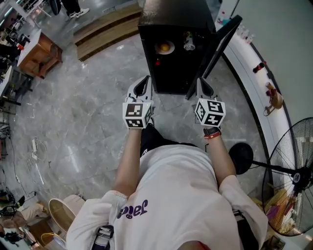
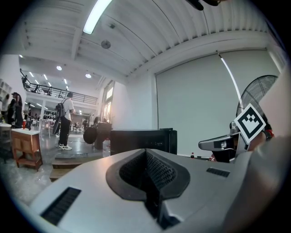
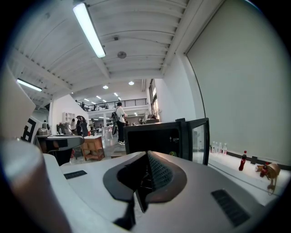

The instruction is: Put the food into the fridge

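Both tools are empty: the left gripper [image 2: 148,172] has its jaws together with nothing between them, and the right gripper [image 3: 144,176] is likewise closed on nothing. The person [image 1: 176,205] holds them side by side at about the same height, well apart from each other, both pointing roughly level toward the fridge [image 1: 176,12], which stands on the grey marble floor [image 1: 83,122] straight ahead. The left one sits before the fridge's left edge, and the right one is just below the lower end of the door [image 1: 221,45]. That door is swung wide open to the right, so the dark inside is on show. A large standing fan [image 1: 293,176] is at the person's right. A wooden table [image 1: 39,53] stands far off to the left. Along the right wall runs a white ledge [image 1: 244,63]; on it are a brown toy [image 1: 275,97], a red bottle [image 1: 259,67] and a few clear bottles [image 1: 246,34], all well apart from the fridge. The food [image 1: 164,47], a round orange-yellow item, already lies on the upper level inside the fridge, toward the left. Just beside it, to the right, is a small pale jar [image 1: 189,43]; what it holds cannot be made out.
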`<state>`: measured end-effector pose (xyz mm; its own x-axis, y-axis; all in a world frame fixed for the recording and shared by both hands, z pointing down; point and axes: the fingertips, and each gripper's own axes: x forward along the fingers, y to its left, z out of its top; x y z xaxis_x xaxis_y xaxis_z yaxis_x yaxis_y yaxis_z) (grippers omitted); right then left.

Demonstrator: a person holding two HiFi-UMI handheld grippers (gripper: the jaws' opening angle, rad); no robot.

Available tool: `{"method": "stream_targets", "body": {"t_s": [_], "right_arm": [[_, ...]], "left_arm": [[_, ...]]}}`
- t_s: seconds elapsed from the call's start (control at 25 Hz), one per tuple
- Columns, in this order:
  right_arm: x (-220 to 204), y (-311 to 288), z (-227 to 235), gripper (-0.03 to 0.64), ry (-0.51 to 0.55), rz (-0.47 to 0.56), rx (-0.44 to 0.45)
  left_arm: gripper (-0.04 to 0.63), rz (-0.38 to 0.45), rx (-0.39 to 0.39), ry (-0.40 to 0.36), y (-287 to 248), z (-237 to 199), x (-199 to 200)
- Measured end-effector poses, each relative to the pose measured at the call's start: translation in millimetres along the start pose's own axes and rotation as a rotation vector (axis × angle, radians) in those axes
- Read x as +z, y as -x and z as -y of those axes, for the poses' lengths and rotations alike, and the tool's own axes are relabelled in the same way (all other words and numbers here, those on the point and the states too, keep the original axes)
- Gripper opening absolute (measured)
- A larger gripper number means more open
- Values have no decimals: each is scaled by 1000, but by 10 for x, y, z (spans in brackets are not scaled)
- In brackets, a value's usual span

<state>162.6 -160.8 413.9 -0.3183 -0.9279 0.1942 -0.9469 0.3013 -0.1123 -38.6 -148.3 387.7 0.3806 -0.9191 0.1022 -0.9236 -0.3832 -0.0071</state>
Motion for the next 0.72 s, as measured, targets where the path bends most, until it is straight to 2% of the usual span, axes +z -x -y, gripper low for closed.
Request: {"method": "stream_targets", "body": {"t_s": [0.72], "right_arm": [[-6,13,193,15,-20,-1,-28]], "left_arm": [[18,-24,-34,-14,-165,113,-31]]}}
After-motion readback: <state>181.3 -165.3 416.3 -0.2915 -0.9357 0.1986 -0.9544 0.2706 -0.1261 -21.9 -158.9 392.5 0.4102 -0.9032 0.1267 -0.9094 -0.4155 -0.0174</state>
